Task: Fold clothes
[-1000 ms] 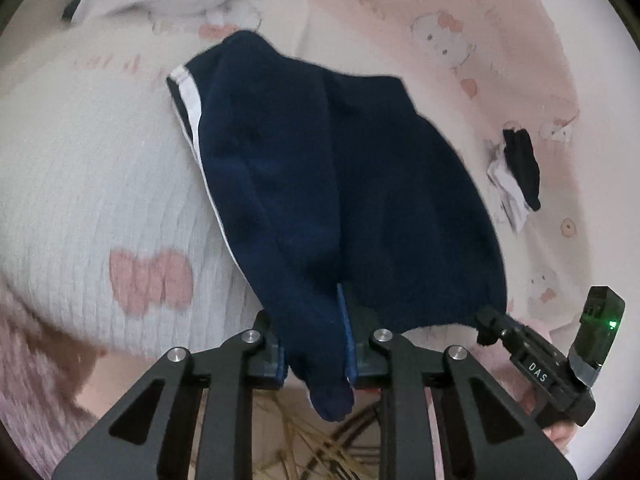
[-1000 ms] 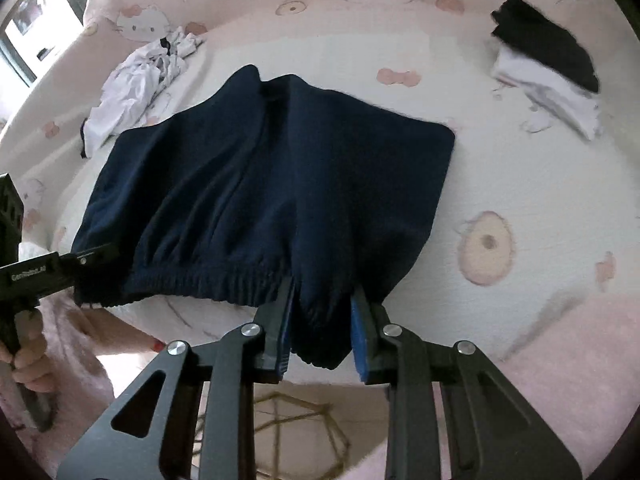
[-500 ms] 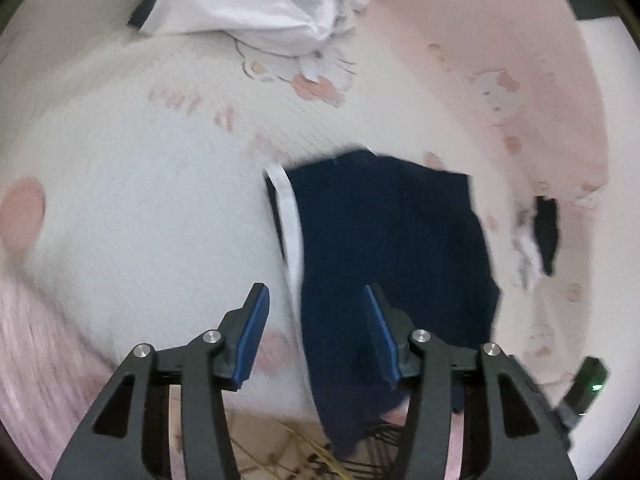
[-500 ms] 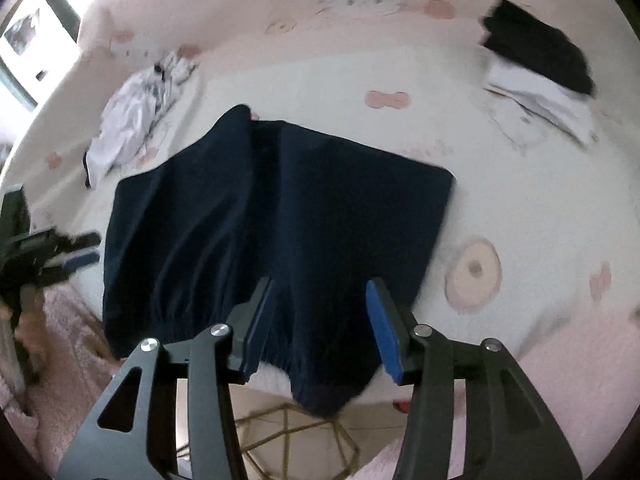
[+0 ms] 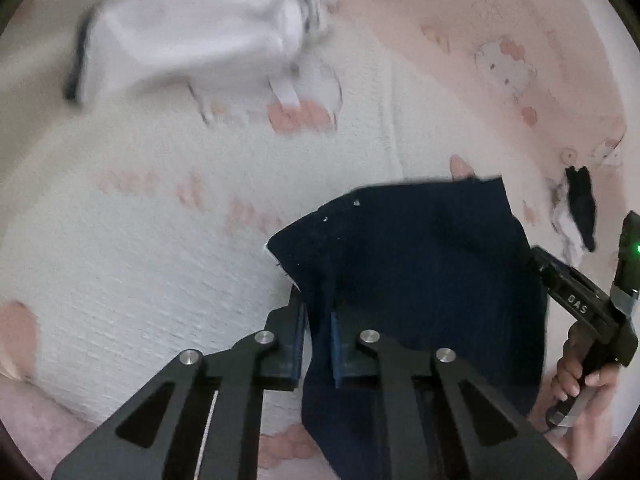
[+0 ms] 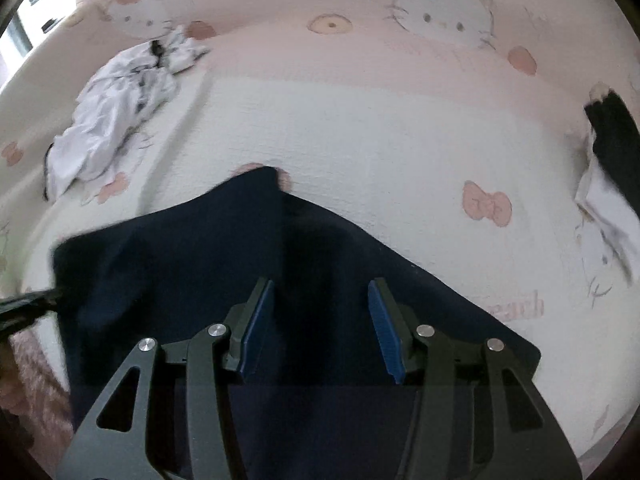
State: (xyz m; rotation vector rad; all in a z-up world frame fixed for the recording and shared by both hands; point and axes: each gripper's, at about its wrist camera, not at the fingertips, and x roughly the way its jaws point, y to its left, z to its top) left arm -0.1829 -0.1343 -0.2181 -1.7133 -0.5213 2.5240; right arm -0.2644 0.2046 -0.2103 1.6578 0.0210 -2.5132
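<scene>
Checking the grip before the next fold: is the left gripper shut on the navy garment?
Shut: the left gripper has navy garment pinched between its blue pads.

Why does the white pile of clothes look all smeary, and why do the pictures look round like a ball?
Left wrist view: the white clothes pile is smeared by motion blur, while the left gripper pinching the navy shorts looks sharper. Right wrist view: less blurry, with the right gripper open over the shorts. Both views: a fisheye lens bends the bedspread round and leaves dark corners.
</scene>
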